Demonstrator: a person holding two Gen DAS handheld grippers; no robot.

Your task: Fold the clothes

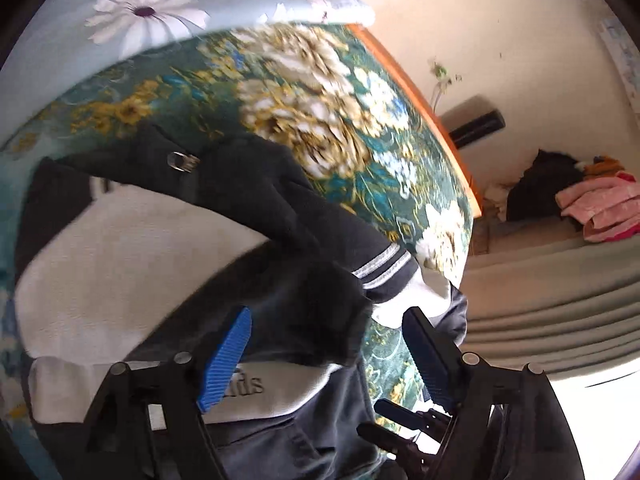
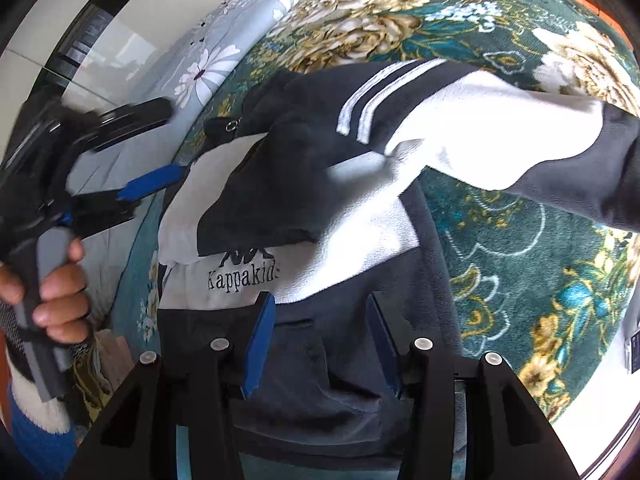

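Note:
A black and white "Kappa Kids" jacket (image 2: 320, 248) lies on a green floral blanket (image 2: 520, 240). One sleeve with a striped cuff (image 2: 380, 92) is folded across the chest. In the left wrist view the jacket (image 1: 132, 248) fills the lower left, with the striped cuff (image 1: 384, 268) at centre right. My left gripper (image 1: 328, 344) is open above the jacket and holds nothing; it also shows in the right wrist view (image 2: 152, 180) at the left. My right gripper (image 2: 320, 320) is open over the jacket's lower front and holds nothing.
A light blue daisy-print sheet (image 1: 132, 12) lies beyond the blanket. The bed's orange wooden edge (image 1: 420, 92) runs along the right. A grey sofa (image 1: 552, 288) with a pink cloth pile (image 1: 600, 208) stands beside the bed.

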